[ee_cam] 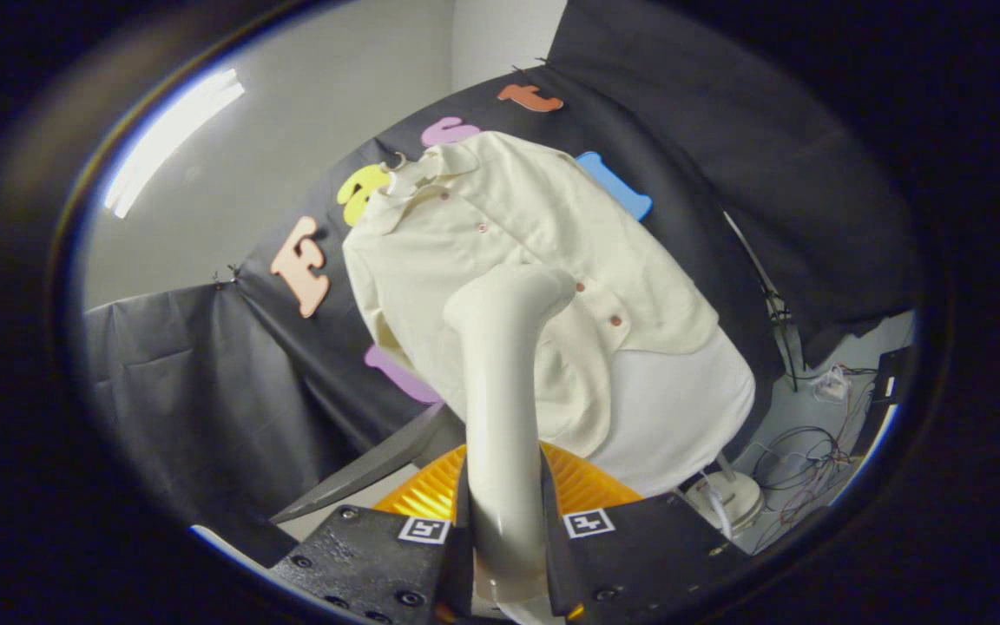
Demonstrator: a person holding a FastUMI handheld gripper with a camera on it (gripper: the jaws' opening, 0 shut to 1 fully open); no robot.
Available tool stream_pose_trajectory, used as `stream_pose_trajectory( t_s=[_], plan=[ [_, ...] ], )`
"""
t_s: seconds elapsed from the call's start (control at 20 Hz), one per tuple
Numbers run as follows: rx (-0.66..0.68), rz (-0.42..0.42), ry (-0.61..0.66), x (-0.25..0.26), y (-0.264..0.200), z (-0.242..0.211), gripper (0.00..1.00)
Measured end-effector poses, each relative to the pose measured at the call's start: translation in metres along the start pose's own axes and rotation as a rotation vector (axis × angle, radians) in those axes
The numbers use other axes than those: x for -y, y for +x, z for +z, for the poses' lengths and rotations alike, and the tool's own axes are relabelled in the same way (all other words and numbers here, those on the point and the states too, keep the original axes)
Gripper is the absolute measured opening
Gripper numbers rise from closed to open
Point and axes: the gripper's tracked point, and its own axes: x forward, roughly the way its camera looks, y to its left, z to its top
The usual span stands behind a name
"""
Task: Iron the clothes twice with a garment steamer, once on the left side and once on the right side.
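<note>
While fingers clamp steamer.

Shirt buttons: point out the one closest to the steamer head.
It is the button just beside the steamer head, on the shirt placket. The others sit farther off, toward the collar or the hem. The gripper is shut on the steamer handle.
</note>
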Motion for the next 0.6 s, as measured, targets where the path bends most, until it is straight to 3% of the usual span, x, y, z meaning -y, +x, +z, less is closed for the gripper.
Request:
stream_pose_trajectory(
  t_s=[0.25, 0.6],
  plan=[
    [-0.003, 0.064, -0.152, -0.097, -0.027, -0.038, 0.33],
    [-0.018, 0.137, -0.256, -0.203, -0.045, -0.087, 0.33]
  ],
)
